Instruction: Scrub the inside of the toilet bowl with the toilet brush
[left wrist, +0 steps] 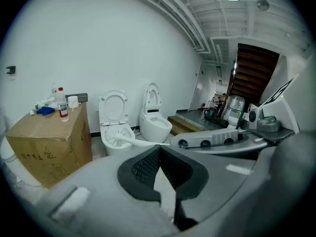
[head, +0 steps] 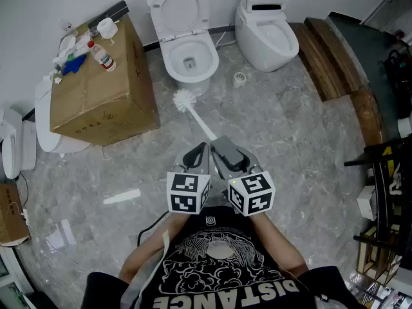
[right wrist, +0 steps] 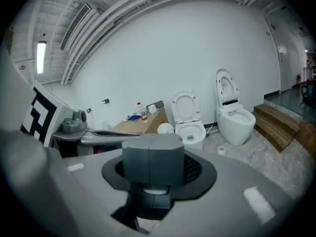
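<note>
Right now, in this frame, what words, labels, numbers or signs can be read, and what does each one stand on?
"DISTANCE": large white letters on the person's black shirt, upside down in the head view.
Dark print on the side of the cardboard box: too small to read.
Label on the bottle standing on that box: too small to read.
Nothing else legible shows in any view.

White toilet brush (head: 187, 101) points toward open toilet bowl (head: 188, 55).
</note>
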Motion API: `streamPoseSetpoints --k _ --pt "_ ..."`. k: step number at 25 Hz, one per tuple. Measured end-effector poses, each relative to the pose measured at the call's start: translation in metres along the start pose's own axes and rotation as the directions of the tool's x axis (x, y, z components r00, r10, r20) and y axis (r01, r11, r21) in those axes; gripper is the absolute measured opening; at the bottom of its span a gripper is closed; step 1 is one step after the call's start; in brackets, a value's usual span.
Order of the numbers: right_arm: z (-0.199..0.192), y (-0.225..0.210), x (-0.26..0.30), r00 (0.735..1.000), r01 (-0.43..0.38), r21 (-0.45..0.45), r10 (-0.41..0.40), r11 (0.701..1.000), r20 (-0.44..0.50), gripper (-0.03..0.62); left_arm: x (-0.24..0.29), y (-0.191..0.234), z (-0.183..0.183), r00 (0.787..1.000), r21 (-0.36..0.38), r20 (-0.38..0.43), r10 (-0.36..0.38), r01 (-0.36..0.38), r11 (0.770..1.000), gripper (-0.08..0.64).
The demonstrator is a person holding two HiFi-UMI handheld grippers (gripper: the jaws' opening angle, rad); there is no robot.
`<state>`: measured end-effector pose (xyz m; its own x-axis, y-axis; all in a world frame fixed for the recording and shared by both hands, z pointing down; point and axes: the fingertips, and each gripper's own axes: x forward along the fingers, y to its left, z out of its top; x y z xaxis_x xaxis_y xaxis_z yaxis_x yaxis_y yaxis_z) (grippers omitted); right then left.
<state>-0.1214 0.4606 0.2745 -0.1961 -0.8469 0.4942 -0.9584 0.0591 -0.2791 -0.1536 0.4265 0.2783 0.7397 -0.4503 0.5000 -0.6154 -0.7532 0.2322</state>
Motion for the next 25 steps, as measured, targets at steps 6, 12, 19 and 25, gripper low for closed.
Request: streamPoseSetpoints --k 6,12,19,25 --pt "-0.002 0.012 0.004 1.000 0.014 0.010 -0.014 1.000 -0.010 0.166 -0.011 0.008 -0.003 1.000 -0.012 0.002 -0.021 0.021 1.000 -0.008" --pt "0.004 0.019 0.018 1.000 0.029 0.029 -0.028 0.999 -0.007 0.166 -0.014 0.028 0.000 0.999 -0.033 0.015 -0.037 0.038 0.999 -0.008" --pt "0.016 0.010 0.045 1.000 0.019 0.038 -0.018 0.999 -0.015 0.166 0.002 0.048 0.007 0.999 -0.049 0.008 -0.031 0.032 0.998 -0.008" --pt "0.028 -0.026 0.084 1.000 -0.008 0.069 0.010 0.998 -0.029 0.166 0.049 0.059 0.016 0.999 -0.083 -0.029 -0.042 0.040 0.996 -0.008"
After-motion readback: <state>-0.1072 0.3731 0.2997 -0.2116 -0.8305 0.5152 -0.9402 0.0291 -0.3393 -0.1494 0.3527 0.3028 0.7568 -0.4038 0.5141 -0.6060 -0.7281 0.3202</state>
